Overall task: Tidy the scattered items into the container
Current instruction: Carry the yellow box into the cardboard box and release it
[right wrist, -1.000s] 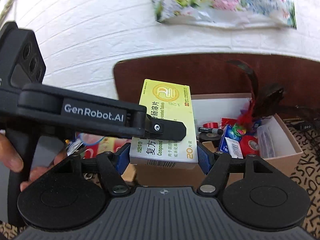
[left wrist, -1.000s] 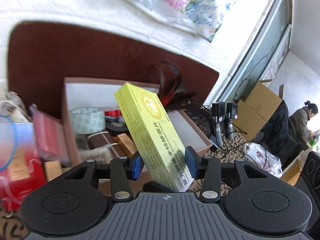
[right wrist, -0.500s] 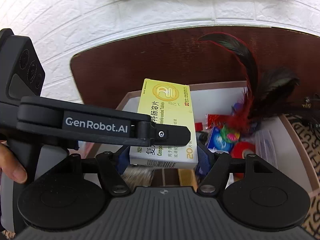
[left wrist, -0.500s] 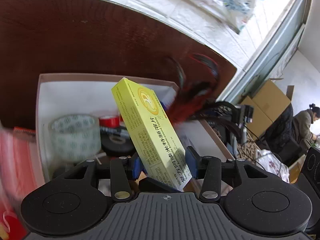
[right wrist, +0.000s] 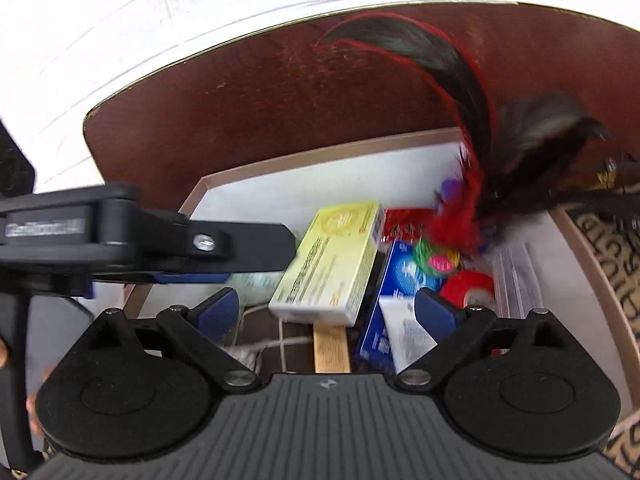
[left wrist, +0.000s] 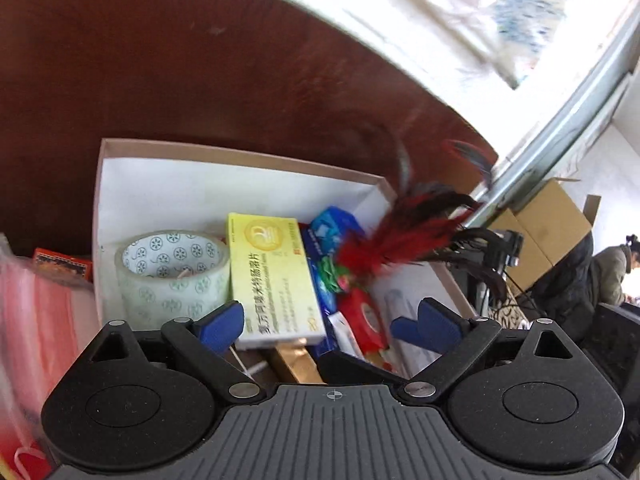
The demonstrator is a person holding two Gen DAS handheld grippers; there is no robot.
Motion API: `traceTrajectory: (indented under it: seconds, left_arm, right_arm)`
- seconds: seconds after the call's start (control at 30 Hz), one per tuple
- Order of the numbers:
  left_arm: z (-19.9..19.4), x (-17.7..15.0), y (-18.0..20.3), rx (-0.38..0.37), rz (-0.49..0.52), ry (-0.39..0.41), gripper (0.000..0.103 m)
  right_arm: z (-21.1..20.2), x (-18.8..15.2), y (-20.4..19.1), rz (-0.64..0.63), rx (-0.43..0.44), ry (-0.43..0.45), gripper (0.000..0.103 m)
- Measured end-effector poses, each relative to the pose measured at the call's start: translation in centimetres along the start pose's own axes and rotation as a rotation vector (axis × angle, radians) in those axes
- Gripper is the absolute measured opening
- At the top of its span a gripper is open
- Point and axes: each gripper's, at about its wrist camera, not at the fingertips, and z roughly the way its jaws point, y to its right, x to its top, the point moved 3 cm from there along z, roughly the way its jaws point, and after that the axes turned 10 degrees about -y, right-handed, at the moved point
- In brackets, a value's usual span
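And there it went: both grippers had just been opening, and the yellow box (left wrist: 275,276) lay loose inside the cardboard box (left wrist: 240,156), no pad touching it. The left gripper (left wrist: 328,322) stood spread wide, its blue pads (left wrist: 222,322) well clear on either side of the yellow box's near end. The right gripper (right wrist: 326,312) showed the same picture, jaws wide apart with nothing pressed between them, the yellow box (right wrist: 332,264) lying slanted beyond them.

The yellow box's face carried a round gold emblem near its far end and a line of green Chinese characters running along its length; the small print under that was too blurred to read. In the right wrist view the left gripper's arm (right wrist: 152,240) crossed from the left edge, and its white lettering was smeared past reading.

Around the yellow box the cardboard box was crowded: a roll of patterned clear tape (left wrist: 172,276) just beside it on the left, a blue packet (left wrist: 332,236) touching its right side, a red roll (left wrist: 362,316) nearer the right wall, and a red and black feather toy (left wrist: 404,236) sticking out over the corner. A person (left wrist: 612,276) sat far off at the right edge.
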Motion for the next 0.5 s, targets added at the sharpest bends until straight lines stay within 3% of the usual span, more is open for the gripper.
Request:
traceTrajectory:
  seconds: [0.17, 0.33, 0.5]
  left_arm:
    - [-3.0, -3.2, 2.5, 0.068, 0.089, 0.045, 0.103]
    - [-7.4, -7.7, 3.1, -0.002, 0.026, 0.104, 0.103]
    - [-11.4, -14.1, 3.2, 0.041, 0.019, 0.185, 0.103]
  right_arm:
    - [-2.2, -2.3, -1.5, -0.011, 0.005, 0.005, 0.097]
    - [-6.2, -5.4, -3.4, 0.005, 0.049, 0.088, 0.099]
    - [-9.0, -9.8, -6.2, -0.017, 0.063, 0.143, 0.101]
